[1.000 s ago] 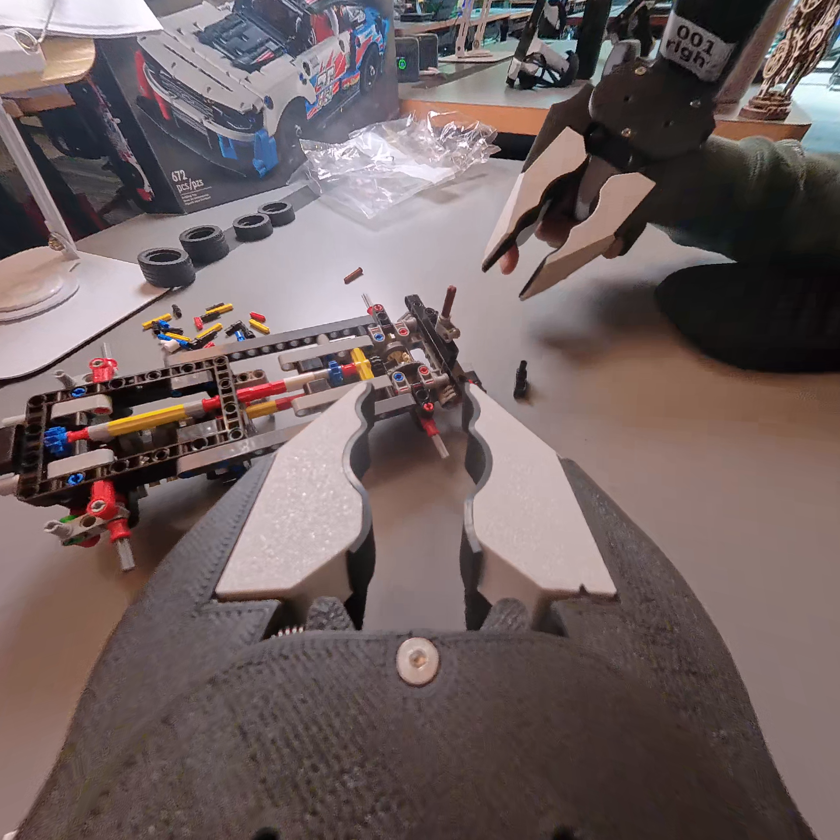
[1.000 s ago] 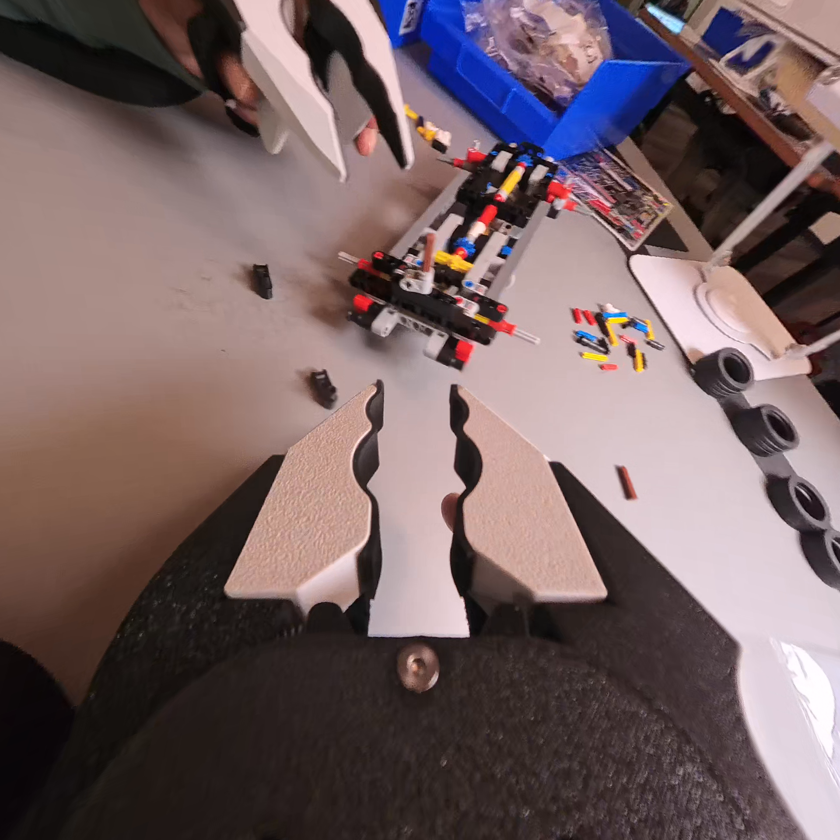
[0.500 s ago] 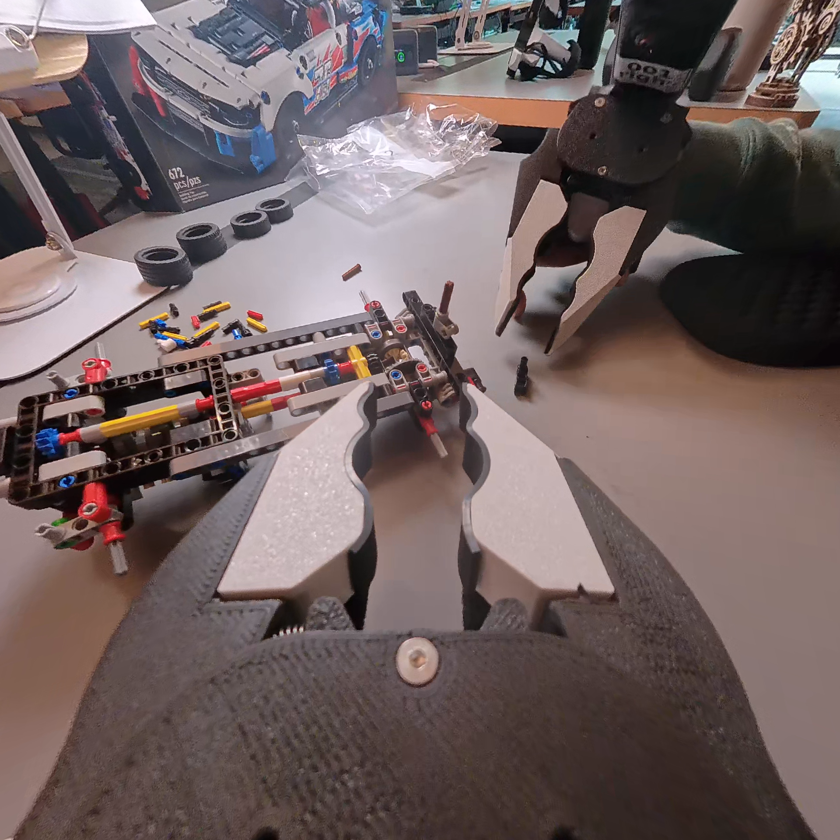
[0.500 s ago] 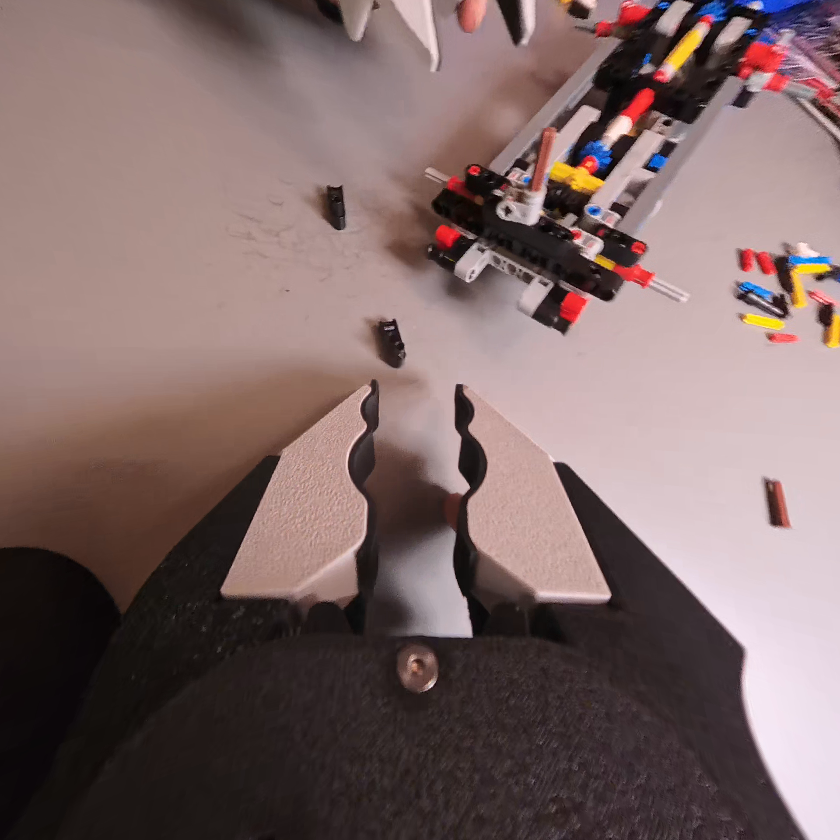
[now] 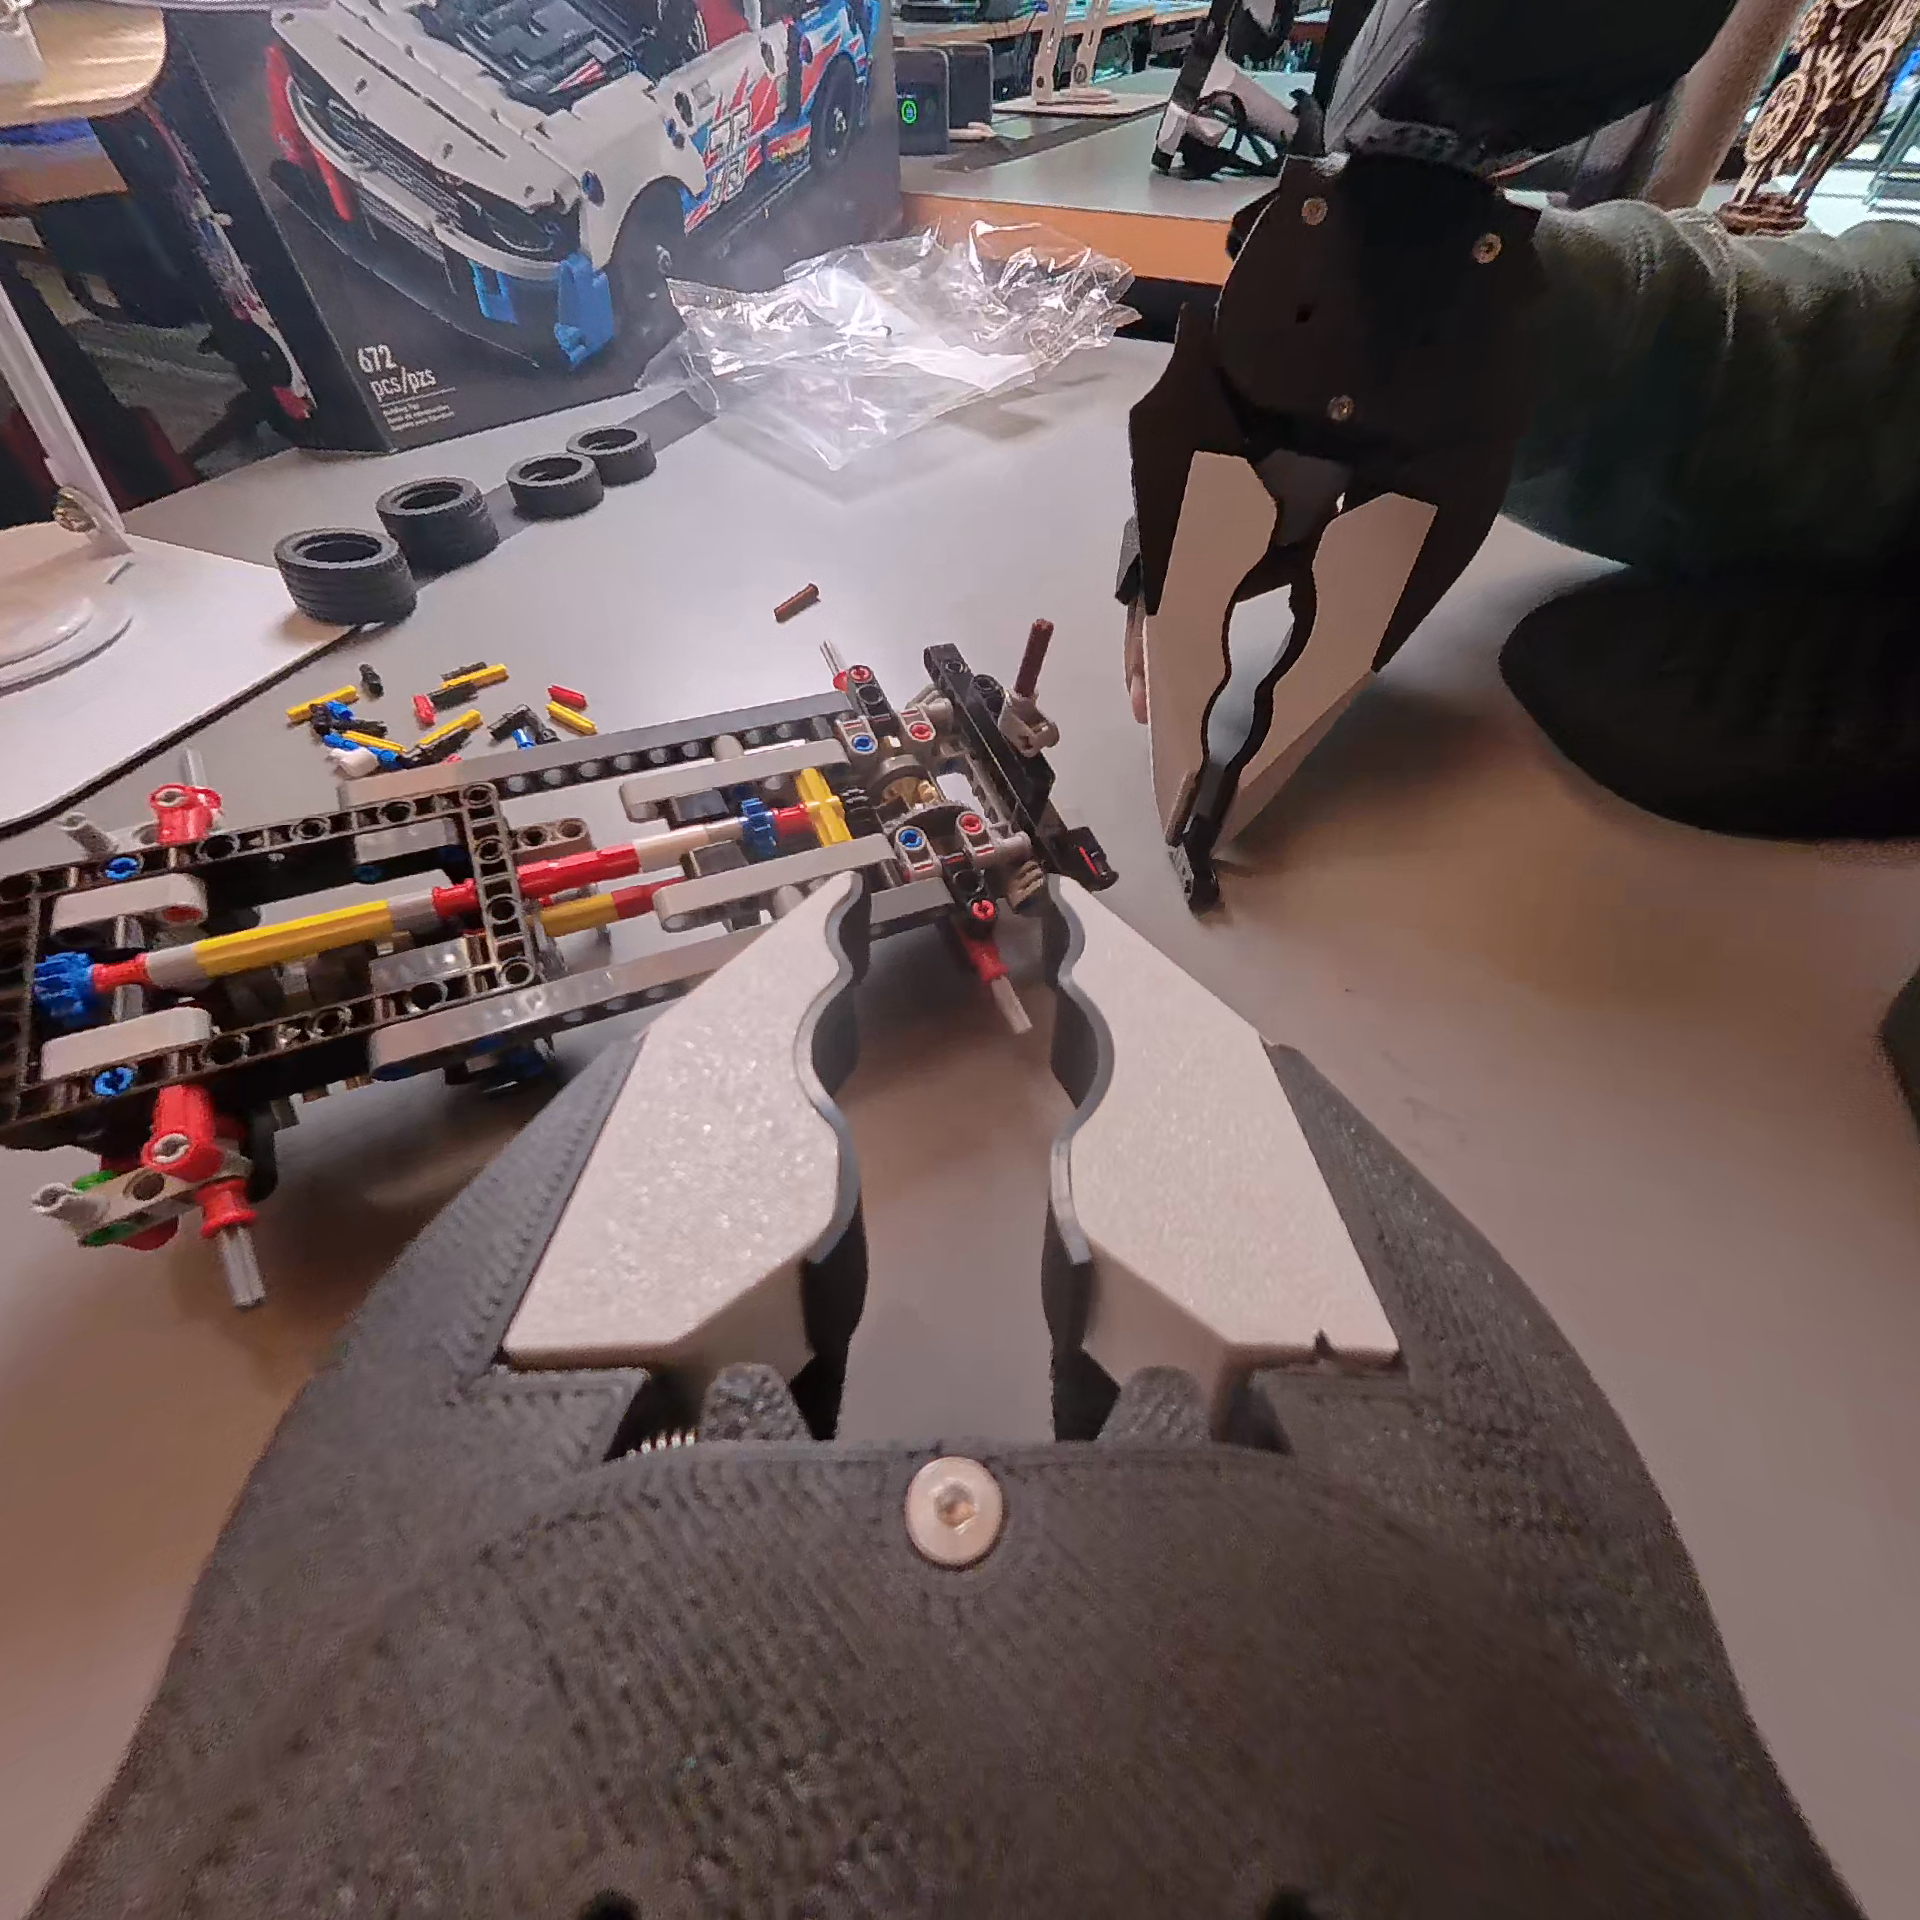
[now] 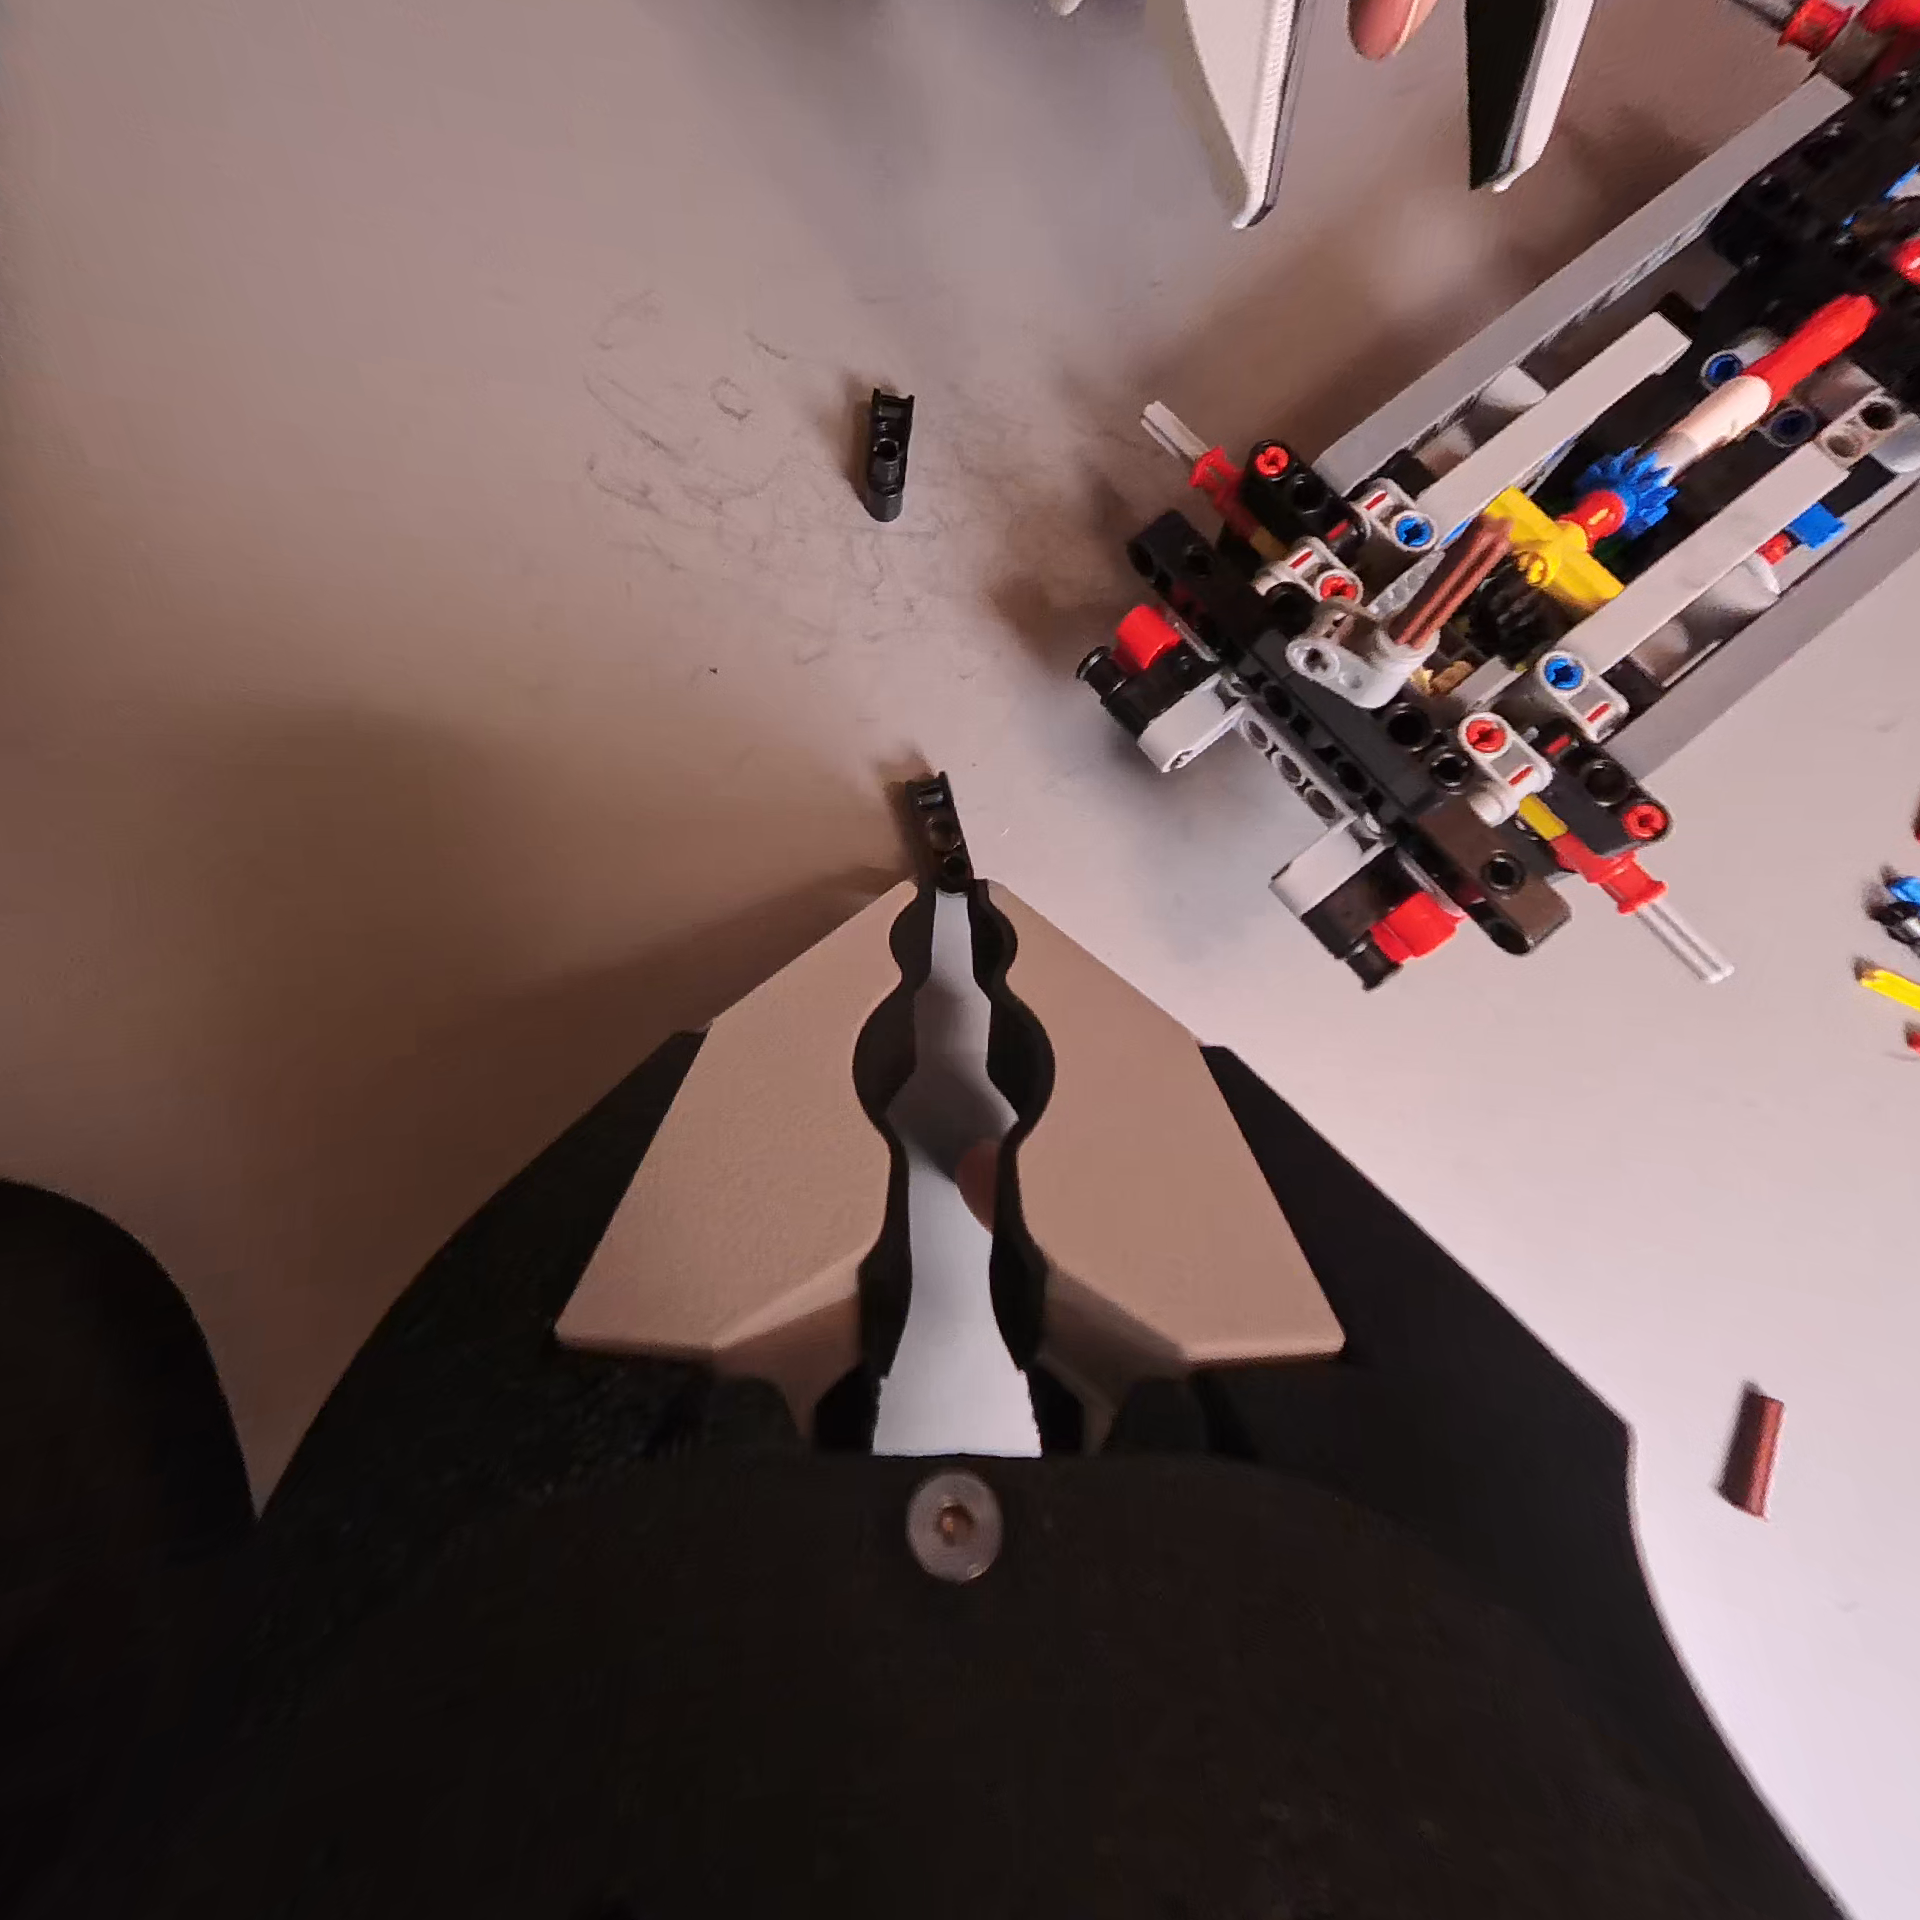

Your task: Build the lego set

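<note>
The right gripper (image 6: 948, 883) is clamped on a small black connector piece (image 6: 938, 831) at its fingertips, tips down at the grey table (image 6: 416, 520). The left gripper (image 5: 956, 904) hovers with fingers apart, holding nothing, just beside the front end of the partly built chassis (image 5: 520, 883). A second black connector (image 6: 886, 453) lies loose, apart from the chassis.

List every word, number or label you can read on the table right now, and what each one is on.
I don't quote writing; here is where it stands.
Dark cardboard set box: white print on its lower front.
Car picture on that box: door markings, too blurred to read.
Right wrist view: no writing shows.
</note>
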Available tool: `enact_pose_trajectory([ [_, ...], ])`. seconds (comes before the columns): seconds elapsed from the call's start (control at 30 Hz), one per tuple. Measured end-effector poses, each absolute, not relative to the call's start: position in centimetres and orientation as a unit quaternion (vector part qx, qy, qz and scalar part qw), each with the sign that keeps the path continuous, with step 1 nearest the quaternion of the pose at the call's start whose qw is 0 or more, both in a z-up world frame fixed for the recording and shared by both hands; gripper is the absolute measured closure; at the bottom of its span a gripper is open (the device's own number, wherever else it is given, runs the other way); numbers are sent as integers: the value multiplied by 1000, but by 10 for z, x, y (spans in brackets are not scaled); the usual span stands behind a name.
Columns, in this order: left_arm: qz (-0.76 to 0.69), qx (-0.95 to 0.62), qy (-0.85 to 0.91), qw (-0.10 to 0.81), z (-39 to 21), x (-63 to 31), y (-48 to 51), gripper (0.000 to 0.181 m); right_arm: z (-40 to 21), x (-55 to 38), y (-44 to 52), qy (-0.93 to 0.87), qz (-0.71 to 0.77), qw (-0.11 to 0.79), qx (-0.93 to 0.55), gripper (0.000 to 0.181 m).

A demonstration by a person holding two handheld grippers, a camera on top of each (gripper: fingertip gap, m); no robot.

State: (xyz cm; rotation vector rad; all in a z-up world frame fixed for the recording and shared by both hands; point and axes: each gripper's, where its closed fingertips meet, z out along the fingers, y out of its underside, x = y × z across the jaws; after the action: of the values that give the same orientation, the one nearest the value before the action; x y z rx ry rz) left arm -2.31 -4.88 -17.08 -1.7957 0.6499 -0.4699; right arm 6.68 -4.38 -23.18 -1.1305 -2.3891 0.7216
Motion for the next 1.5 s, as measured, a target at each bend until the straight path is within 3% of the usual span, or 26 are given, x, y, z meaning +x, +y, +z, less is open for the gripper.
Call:
enact_pose_trajectory([
  [0.37,-215,-743,320,548,-170,-2,-60,154,-199,49,-42,-790,372,243,-421,178],
  [0.73,-350,-704,290,546,-144,43,-69,155,-168,38,-61,-766,424,286,-390,178],
  [0.97,-296,-717,323,542,-157,51,-69,171,-163,40,-70,-764,442,278,-379,178],
  [1.5,-317,-716,299,545,-151,36,-70,175,-153,39,-73,-740,485,278,-374,181],
])
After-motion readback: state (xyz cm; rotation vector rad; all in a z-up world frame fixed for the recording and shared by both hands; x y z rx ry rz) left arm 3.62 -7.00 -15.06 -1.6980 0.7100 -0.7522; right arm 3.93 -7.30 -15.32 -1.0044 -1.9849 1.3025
